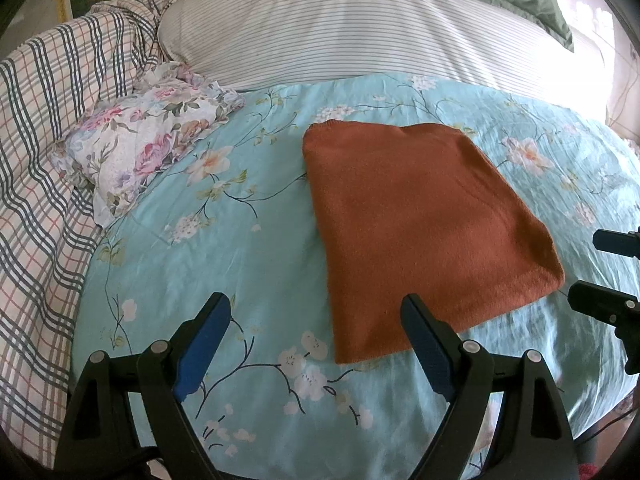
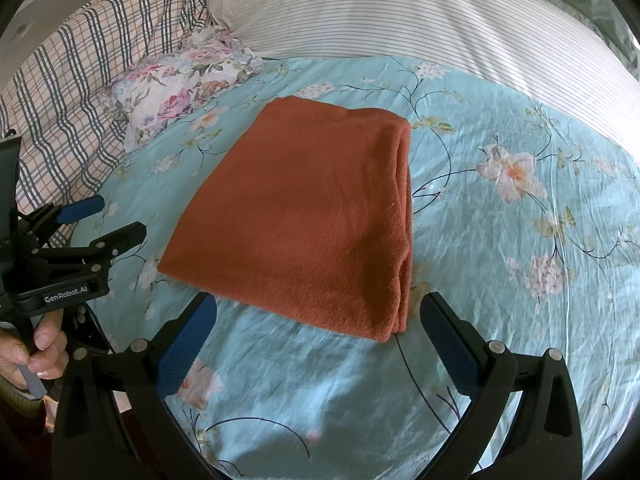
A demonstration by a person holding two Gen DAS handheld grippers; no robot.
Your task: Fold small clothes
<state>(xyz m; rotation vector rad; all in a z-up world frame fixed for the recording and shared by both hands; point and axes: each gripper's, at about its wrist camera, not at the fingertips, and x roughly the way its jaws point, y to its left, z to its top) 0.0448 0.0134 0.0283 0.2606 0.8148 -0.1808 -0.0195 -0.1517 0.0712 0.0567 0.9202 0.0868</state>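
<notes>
Hovering both grippers over the bed (image 1: 168, 280), nothing grabbed; rust-orange cloth (image 1: 416, 220) lies flat on the teal floral sheet, already folded into a neat rectangle, stacked layered edges showing along its right side in the right wrist view, so judging by that the fold looks mostly or fully done. If another fold is wanted, best way is probably to pinch the two near corners together, one gripper each, catching all layers at once, lift low and carry them over to the far edge, keeping edges lined up so the stack doesn't skew, then press flat. Risk: pads catching only the top layer, or dragging the sheet up with it. Left gripper (image 1: 316, 344) jaws wide apart, empty, blue pads clear of everything, right finger sits visually over the cloth's near edge but can't tell any contact, looks above it. Right gripper (image 2: 316, 344) jaws also spread wide, empty, cloth's near edge just ahead between the fingers, not touching. Left gripper also seen from the side in the right wrist view, held by a hand (image 2: 40, 344). Floral pillow (image 1: 152, 132), plaid blanket (image 1: 44, 152) and striped pillow (image 1: 340, 28) lie beyond the cloth, well apart from it
</notes>
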